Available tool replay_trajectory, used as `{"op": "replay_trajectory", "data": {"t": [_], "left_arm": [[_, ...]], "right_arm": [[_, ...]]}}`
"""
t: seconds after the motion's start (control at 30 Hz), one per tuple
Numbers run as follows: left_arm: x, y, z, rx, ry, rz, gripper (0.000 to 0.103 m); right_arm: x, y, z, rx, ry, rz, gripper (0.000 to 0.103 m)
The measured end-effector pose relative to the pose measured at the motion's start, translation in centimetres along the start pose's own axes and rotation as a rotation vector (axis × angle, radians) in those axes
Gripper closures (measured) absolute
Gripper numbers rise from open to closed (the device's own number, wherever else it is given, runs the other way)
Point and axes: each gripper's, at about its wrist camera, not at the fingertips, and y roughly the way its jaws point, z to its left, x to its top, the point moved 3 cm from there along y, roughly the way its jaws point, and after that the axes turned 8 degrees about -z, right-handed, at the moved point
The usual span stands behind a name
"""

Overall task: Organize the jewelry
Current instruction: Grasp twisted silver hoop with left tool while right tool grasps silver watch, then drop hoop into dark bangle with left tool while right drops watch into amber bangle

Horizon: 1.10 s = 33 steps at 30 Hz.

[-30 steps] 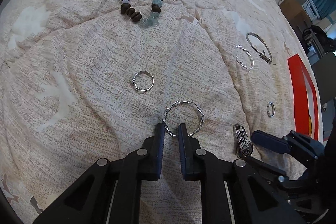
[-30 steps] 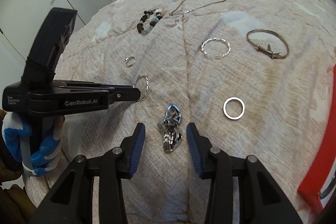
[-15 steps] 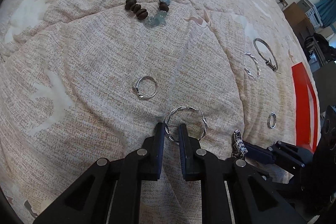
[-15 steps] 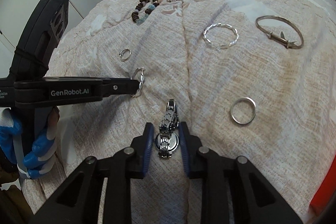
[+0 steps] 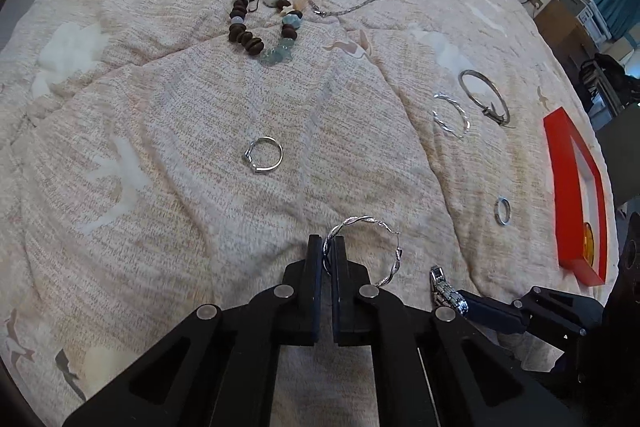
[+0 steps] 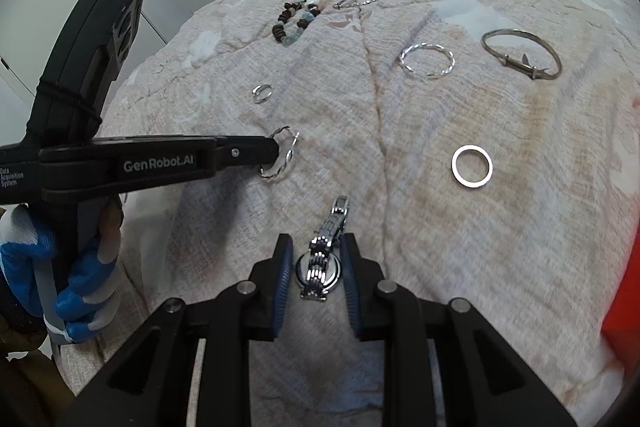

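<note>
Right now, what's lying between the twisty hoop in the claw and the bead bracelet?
One small silver ring lies between the twisted hoop and bead bracelet; otherwise bare blanket, seen in the left wrist view.

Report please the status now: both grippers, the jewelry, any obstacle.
Left gripper shut on twisted hoop. Right gripper closed around watch. Other pieces loose on bedspread. Nothing in the way.
</note>
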Motion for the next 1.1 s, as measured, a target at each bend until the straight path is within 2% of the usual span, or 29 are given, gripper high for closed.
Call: {"op": "replay_trajectory", "data": {"t": [0.33,0.37,0.43,0.5,0.87,1.1], "left_arm": [[-0.5,-3.9,-1.1,-0.021,0.009,-0.037,0.099],[-0.5,-4.3,-1.3,-0.025,0.011,-0.042,0.099],[-0.5,-4.9,-1.7,-0.033,0.018,-0.051,0.099],[-0.4,-5.4,-2.4,-0.043,0.025,-0.059,0.099],[-0.5,-6.9,-4.6,-0.067,0.049,-0.08,0.099],[0.1,-7.3,-6.9,-0.102,0.076,-0.089,0.1]], "right_arm": [[-1.2,-3.7,2.0,-0.015,0.011,-0.056,0.08],[-1.3,-4.2,2.0,-0.019,0.014,-0.066,0.086],[-1.2,-5.2,2.0,-0.028,0.024,-0.088,0.088],[-1.0,-6.0,1.9,-0.042,0.028,-0.105,0.095],[-1.8,-8.6,1.0,-0.074,0.043,-0.135,0.096],[-0.4,-12.3,0.1,-0.104,0.03,-0.205,0.096]]}}
